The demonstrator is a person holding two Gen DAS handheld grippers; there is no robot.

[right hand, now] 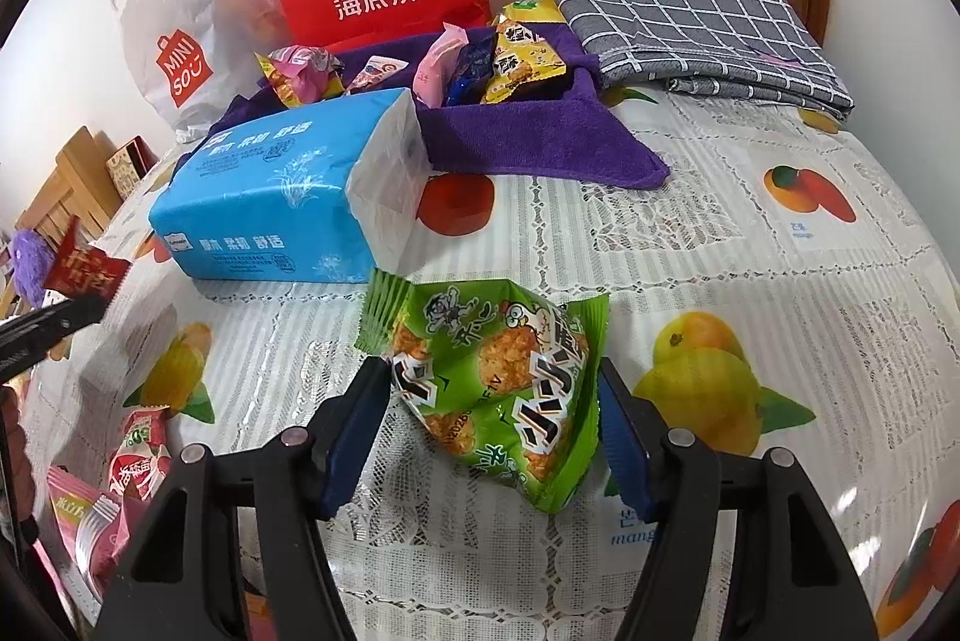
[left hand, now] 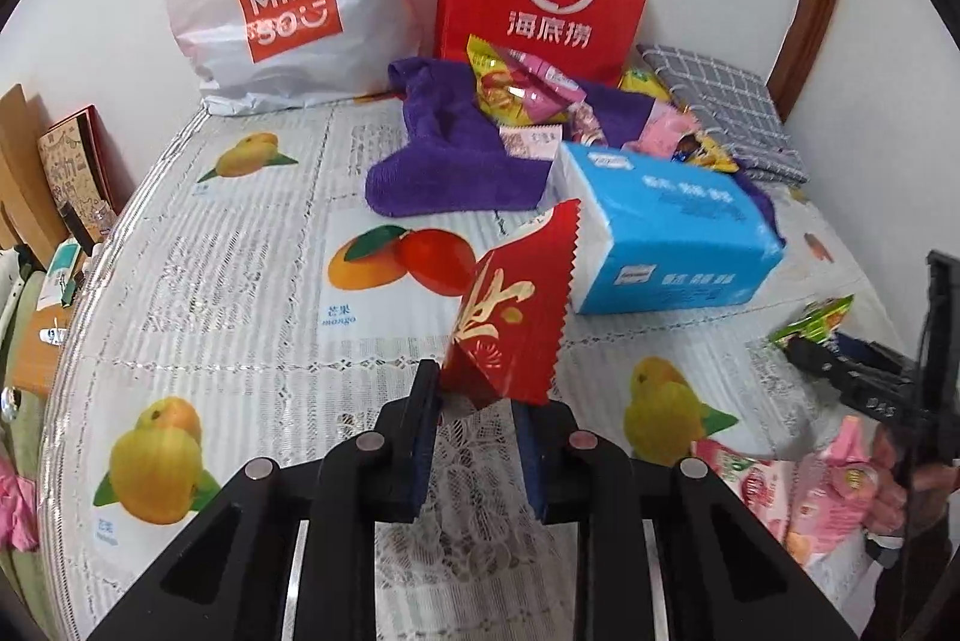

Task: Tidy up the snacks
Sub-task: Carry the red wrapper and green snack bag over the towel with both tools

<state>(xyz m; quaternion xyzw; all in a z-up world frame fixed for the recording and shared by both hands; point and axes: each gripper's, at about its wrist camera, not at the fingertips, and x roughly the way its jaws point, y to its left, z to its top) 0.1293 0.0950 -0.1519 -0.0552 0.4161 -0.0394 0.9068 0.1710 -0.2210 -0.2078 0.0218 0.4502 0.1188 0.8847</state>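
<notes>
While the left gripper [left hand: 480, 401] pinches a red snack packet [left hand: 513, 311] by its bottom edge above the fruit-print tablecloth [left hand: 240, 281], the right gripper [right hand: 495, 401] has its 2 fingers against the sides of a green snack packet [right hand: 498, 389], near the blue tissue pack [right hand: 282, 197].

the right gripper [right hand: 492, 395] clasps a green snack packet [right hand: 498, 389] above the fruit-print tablecloth [right hand: 750, 281]. behind it lies a blue tissue pack [right hand: 282, 197], and a purple towel [right hand: 540, 137] holds more snacks.
</notes>
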